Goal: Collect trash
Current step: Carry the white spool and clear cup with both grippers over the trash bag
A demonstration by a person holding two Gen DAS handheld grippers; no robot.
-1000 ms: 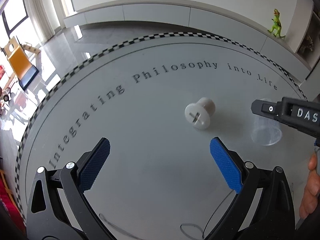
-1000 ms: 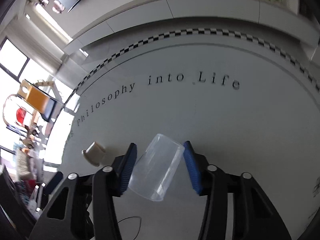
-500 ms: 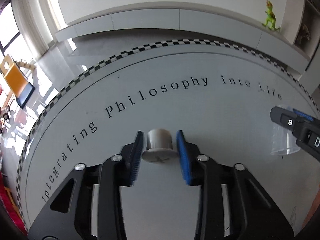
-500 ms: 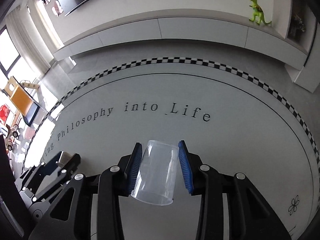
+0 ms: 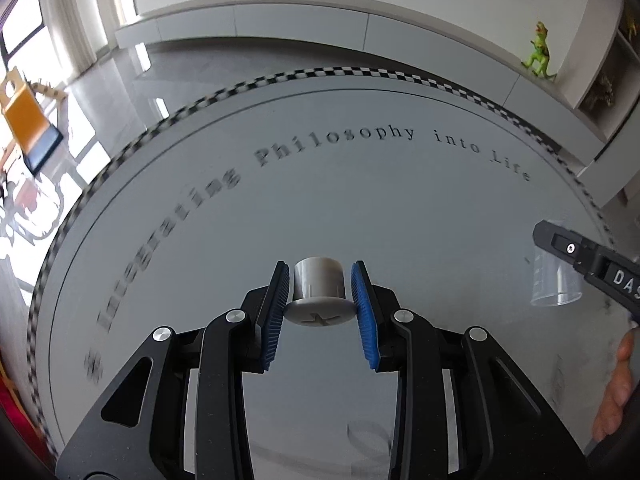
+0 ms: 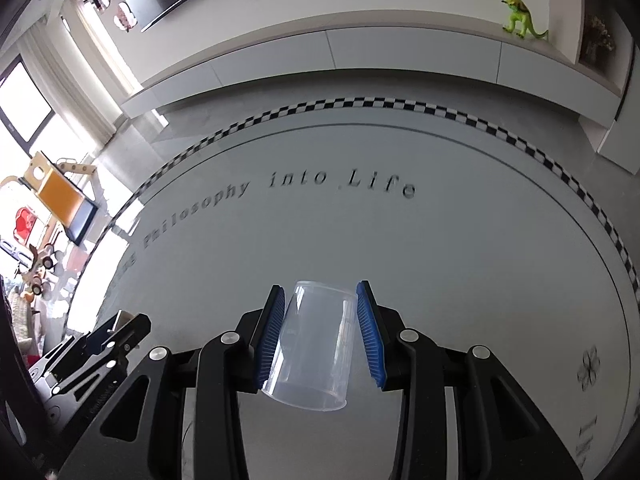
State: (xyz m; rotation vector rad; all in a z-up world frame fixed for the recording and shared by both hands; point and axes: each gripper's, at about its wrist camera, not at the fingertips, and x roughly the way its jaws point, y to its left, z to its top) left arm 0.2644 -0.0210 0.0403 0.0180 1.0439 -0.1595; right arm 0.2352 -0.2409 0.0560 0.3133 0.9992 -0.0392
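My left gripper (image 5: 319,280) is shut on a white plastic cap (image 5: 319,294) shaped like a big screw head, its cross slot facing the camera, held above the round grey table (image 5: 400,208). My right gripper (image 6: 320,304) is shut on a clear plastic cup (image 6: 312,352), its open mouth toward the camera. In the left wrist view the right gripper (image 5: 576,254) and its cup (image 5: 554,286) show at the right edge. In the right wrist view the left gripper (image 6: 104,344) shows at the lower left.
The table has a checkered rim (image 5: 360,72) and the printed words "Integrating Philosophy into Life" (image 5: 336,144). A long white low cabinet (image 6: 360,52) runs behind it, with a green toy dinosaur (image 6: 518,10) on top. A hand (image 5: 616,384) holds the right gripper.
One second ago the left gripper was open with the cap lying on the table. It closed on the cap and holds it. The right gripper turned level with the cup, and both have shifted slightly since.
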